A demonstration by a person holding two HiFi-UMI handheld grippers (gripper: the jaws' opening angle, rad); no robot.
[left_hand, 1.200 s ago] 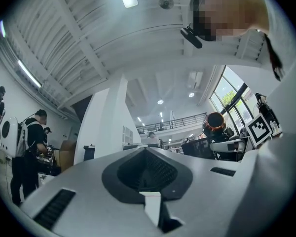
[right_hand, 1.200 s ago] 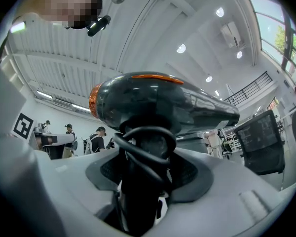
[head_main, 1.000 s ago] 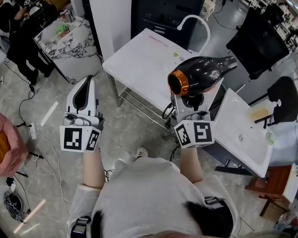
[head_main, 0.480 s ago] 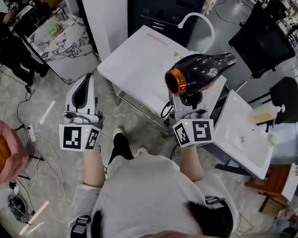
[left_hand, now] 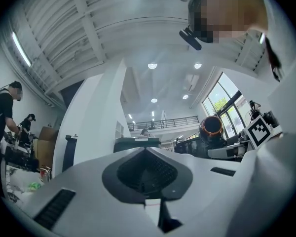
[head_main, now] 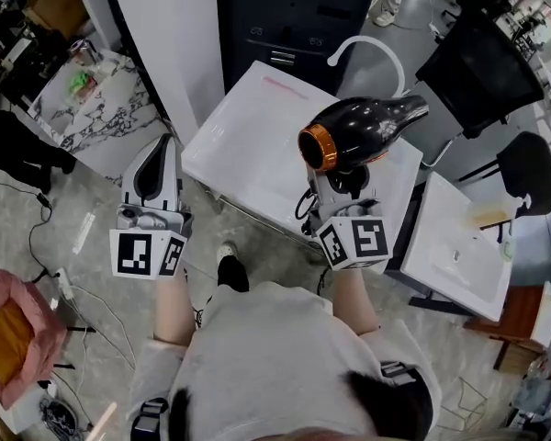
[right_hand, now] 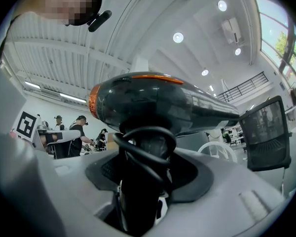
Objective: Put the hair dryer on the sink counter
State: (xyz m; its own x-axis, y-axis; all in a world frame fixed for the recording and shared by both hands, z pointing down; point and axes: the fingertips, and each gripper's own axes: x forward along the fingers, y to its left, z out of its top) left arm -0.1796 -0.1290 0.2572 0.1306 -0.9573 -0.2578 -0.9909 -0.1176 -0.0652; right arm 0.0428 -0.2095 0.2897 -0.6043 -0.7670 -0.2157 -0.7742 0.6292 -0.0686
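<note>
The right gripper (head_main: pixel 345 184) has its fingers tight on the handle of the black hair dryer (head_main: pixel 363 129), near the white tabletop (head_main: pixel 248 136) — the left gripper (head_main: pixel 155 165) has its fingers together, holding nothing.

In front of me is the white sink counter (head_main: pixel 248 141). A bent white tap (head_main: pixel 372 44) stands at its far edge, and a thin pink line (head_main: pixel 285 83) runs across its top. On my right is another white top (head_main: pixel 450 269) with a small yellow thing (head_main: pixel 485 214) on it. On my left a marble table (head_main: pixel 115 131) holds something green (head_main: pixel 81 81). Wires (head_main: pixel 35 232) lie on the grey floor (head_main: pixel 101 191).
</note>
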